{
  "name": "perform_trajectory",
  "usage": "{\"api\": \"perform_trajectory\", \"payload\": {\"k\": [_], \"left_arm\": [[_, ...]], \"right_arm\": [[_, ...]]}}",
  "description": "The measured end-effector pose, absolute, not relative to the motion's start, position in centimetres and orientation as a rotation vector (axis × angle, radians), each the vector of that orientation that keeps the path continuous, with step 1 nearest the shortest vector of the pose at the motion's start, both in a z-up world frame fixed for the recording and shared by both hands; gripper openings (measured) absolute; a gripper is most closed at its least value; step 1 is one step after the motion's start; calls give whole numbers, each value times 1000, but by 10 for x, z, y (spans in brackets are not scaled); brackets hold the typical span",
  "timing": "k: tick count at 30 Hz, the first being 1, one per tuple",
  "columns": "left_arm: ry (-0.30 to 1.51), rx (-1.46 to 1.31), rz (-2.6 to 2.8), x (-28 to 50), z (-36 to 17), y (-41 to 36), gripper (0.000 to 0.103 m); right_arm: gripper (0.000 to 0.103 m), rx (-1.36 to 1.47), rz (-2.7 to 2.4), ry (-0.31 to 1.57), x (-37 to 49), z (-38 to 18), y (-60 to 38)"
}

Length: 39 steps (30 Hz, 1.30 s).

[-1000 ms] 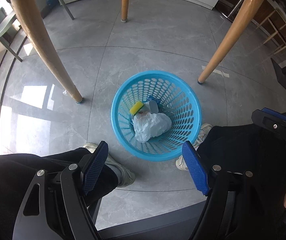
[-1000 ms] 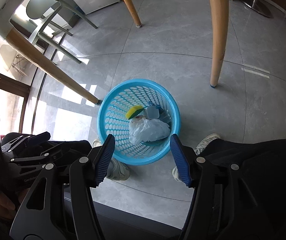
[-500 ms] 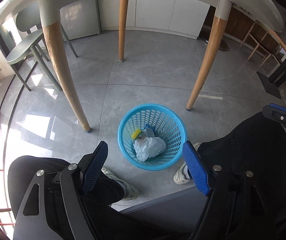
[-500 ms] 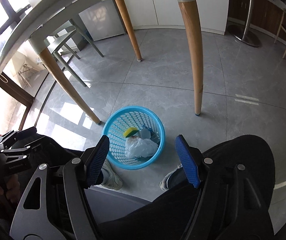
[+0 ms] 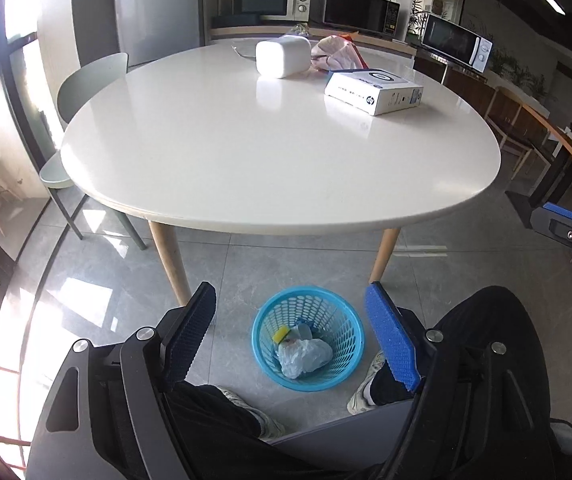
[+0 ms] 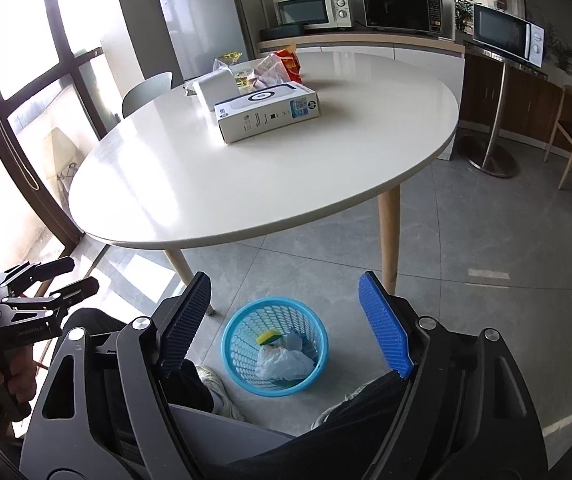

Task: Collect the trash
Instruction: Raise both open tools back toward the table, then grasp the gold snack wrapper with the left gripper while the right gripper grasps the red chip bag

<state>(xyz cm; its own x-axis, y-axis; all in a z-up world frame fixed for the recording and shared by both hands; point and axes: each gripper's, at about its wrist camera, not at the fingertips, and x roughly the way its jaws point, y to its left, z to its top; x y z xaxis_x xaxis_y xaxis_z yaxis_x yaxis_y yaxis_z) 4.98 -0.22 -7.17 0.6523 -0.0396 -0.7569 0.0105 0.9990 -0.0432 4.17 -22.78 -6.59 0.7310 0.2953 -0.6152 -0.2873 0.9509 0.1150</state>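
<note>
Blue basket [image 5: 308, 338] on floor under white table [image 5: 277, 152], already holding plastic bag [image 5: 304, 356] and sponge [image 5: 280, 334]; left gripper [image 5: 292, 334] spread wide, empty; right gripper [image 6: 283, 320] just opening, nothing between; probably snack wrappers [image 6: 275, 66] left on table

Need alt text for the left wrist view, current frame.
The open, empty left hand-held gripper frames a blue basket on the grey floor, holding a white plastic bag and a yellow sponge. Above it, a white table carries a white box, a white container and snack bags.
</note>
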Motion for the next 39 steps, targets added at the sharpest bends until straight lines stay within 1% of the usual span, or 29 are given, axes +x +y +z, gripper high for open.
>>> {"api": "perform_trajectory", "payload": {"k": [2,7,12,19,30,39], "left_arm": [[834,-39,-19,51,-59,0,76],[750,-44,2,56,-23,7,76],[684,-33,19,67,7,9,76],[643,-38,14,93,27,7,76],[607,-21,19,164,55,6,77],[645,-1,34,229,57,1,77]], "right_arm": [[75,12,328,647,41,-51,-226],[80,4,336,581,38,-19,-221],[81,-6,348,540,42,4,-213],[82,-14,334,510,65,20,-210],[82,-18,333,511,142,35,-199],[82,19,366,574,221,35,-195]]}}
